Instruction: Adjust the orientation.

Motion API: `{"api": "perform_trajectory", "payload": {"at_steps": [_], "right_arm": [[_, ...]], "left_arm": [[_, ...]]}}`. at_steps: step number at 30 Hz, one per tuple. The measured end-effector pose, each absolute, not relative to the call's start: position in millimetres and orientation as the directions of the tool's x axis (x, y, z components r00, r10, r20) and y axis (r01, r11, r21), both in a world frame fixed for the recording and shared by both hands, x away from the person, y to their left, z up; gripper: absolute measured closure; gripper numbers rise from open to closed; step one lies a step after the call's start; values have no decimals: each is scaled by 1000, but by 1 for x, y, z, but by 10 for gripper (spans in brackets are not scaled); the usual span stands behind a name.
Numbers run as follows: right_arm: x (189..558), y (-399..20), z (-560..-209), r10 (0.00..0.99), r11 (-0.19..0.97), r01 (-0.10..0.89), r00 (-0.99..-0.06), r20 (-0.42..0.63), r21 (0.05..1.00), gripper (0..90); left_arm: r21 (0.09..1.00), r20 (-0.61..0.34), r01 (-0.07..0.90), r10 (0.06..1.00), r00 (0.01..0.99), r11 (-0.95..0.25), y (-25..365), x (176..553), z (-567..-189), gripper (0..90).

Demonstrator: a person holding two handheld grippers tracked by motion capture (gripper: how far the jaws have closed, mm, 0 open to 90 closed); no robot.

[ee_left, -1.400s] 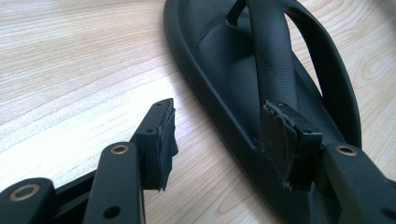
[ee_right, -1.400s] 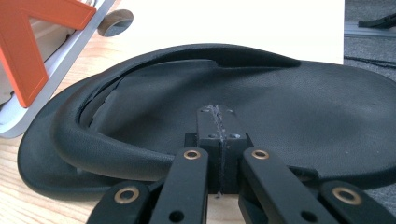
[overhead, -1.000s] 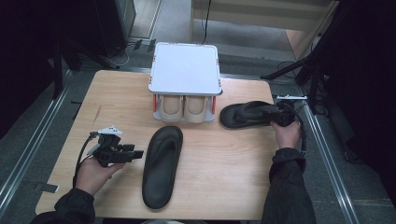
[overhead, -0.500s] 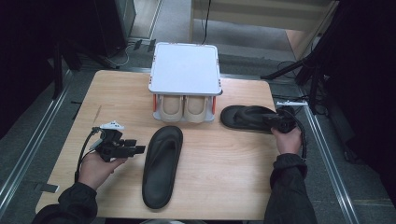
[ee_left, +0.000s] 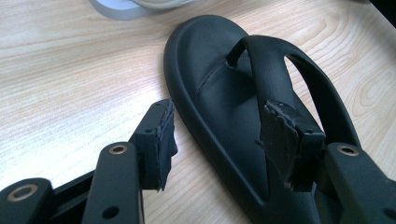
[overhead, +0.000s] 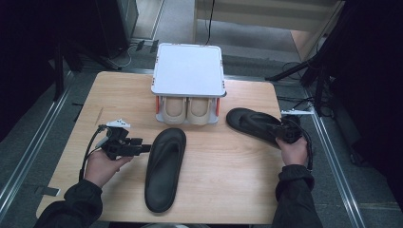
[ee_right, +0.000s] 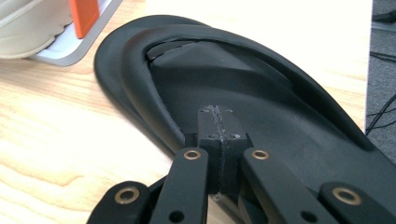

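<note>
Two black flip-flop sandals lie on the wooden table (overhead: pixel 228 185). The left sandal (overhead: pixel 164 171) points its toe toward the rack. My left gripper (overhead: pixel 145 148) is level beside its strap; in the left gripper view it (ee_left: pixel 219 126) is open, one pad off the sandal's (ee_left: pixel 224 88) edge and the other near the strap, neither pressing. The right sandal (overhead: pixel 249 122) lies crosswise at the right. My right gripper (overhead: pixel 275 130) rests over its heel end, and in the right gripper view it (ee_right: pixel 217 116) is shut, pads together above the footbed (ee_right: pixel 280 93) between the straps.
A white-topped rack (overhead: pixel 188 69) stands at the back middle with a pair of beige shoes (overhead: pixel 187 110) under its top and orange posts (ee_right: pixel 84 16) at its sides. The table's right edge lies close behind my right hand. Cables trail on the floor.
My right hand and its shut gripper have drifted a little toward the near side of the table, over the right sandal's heel. The left hand has hardly moved.
</note>
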State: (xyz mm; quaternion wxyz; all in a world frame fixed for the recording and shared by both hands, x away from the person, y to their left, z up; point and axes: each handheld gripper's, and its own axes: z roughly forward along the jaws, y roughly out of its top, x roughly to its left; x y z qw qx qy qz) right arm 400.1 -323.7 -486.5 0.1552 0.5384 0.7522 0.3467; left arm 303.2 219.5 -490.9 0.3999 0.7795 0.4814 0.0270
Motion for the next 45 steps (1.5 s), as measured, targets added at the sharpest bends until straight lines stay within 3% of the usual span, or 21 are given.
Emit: {"api": "perform_trajectory", "payload": {"at_steps": [27, 45], "right_arm": [[385, -278, -487, 901, 223, 705, -412, 134, 673, 900], [389, -253, -492, 881, 201, 710, -432, 192, 675, 900]], "left_arm": [[659, -346, 724, 772, 533, -204, 221, 308, -491, 456], [659, -346, 724, 773, 532, -204, 221, 309, -491, 455]]}}
